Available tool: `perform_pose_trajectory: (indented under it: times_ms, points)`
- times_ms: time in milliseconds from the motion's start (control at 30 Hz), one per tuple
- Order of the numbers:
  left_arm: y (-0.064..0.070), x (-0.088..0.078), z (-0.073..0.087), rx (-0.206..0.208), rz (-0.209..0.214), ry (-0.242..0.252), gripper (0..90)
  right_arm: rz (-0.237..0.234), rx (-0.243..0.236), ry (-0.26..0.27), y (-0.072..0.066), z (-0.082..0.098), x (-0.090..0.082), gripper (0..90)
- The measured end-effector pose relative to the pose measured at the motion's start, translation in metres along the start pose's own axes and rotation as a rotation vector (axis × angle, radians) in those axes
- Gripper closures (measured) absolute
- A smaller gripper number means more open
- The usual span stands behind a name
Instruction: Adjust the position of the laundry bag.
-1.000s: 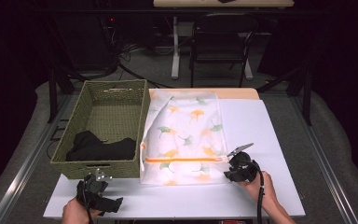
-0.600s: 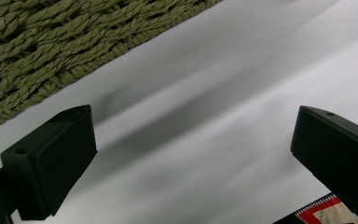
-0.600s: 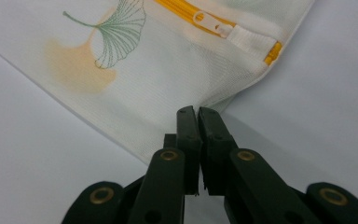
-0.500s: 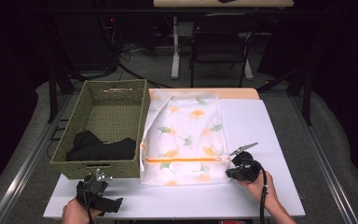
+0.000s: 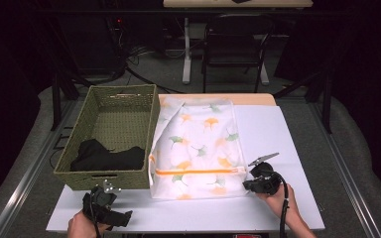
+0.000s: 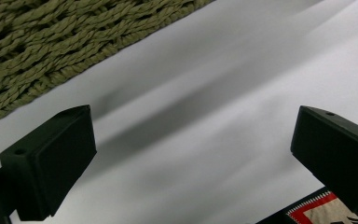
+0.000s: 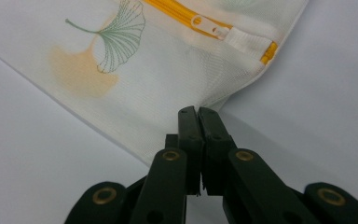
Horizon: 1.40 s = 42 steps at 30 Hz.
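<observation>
The right gripper (image 5: 252,181) has just pinched its jaws together since a second ago, when they stood parted beside the bag, and now they are clamped on the near right corner of the white mesh laundry bag (image 5: 197,148). In the right gripper view the two black jaws meet tight on the fabric edge (image 7: 196,112), just below the yellow zipper (image 7: 182,14) and its white pull (image 7: 209,28). The bag lies flat on the white desk (image 5: 278,129), printed with green and orange ginkgo leaves, its left edge lying just beside the woven green basket (image 5: 124,99). A black garment (image 5: 106,156) sits in the near end of that basket. The left gripper (image 5: 104,206) rests at the near left of the desk, in front of the basket, and has not shifted; its jaws stand wide apart over bare desk with nothing between them.
</observation>
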<state>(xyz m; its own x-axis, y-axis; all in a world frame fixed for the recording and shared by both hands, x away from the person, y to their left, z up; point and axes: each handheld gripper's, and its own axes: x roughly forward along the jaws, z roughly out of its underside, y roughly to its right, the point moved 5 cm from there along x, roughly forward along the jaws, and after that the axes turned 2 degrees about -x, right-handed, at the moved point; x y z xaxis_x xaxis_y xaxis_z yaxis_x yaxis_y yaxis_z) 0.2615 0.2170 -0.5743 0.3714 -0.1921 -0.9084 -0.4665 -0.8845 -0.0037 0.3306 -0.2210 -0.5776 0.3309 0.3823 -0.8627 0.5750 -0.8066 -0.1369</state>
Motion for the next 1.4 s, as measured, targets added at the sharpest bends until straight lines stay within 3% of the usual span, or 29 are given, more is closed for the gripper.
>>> perform_pose_trajectory:
  times_ms: [500,667,867,933,1400]
  points:
    - [0.009,0.001,-0.002,0.015,0.015,-0.009,0.1,0.007,0.02,0.002,0.007,0.007,-0.007,89.0]
    - [0.012,-0.001,-0.002,0.0,0.035,0.0,0.1,0.002,0.022,0.006,0.009,0.01,-0.01,89.0]
    - [0.021,-0.001,-0.005,0.017,0.048,0.006,0.1,0.007,0.035,0.0,0.008,0.012,-0.011,89.0]
    - [0.027,-0.003,-0.008,0.025,0.072,0.016,0.0,0.008,0.024,0.003,0.009,0.012,-0.011,89.0]
    - [0.049,-0.004,-0.02,0.029,0.123,0.03,0.1,0.015,0.03,0.007,0.01,0.013,-0.014,89.0]
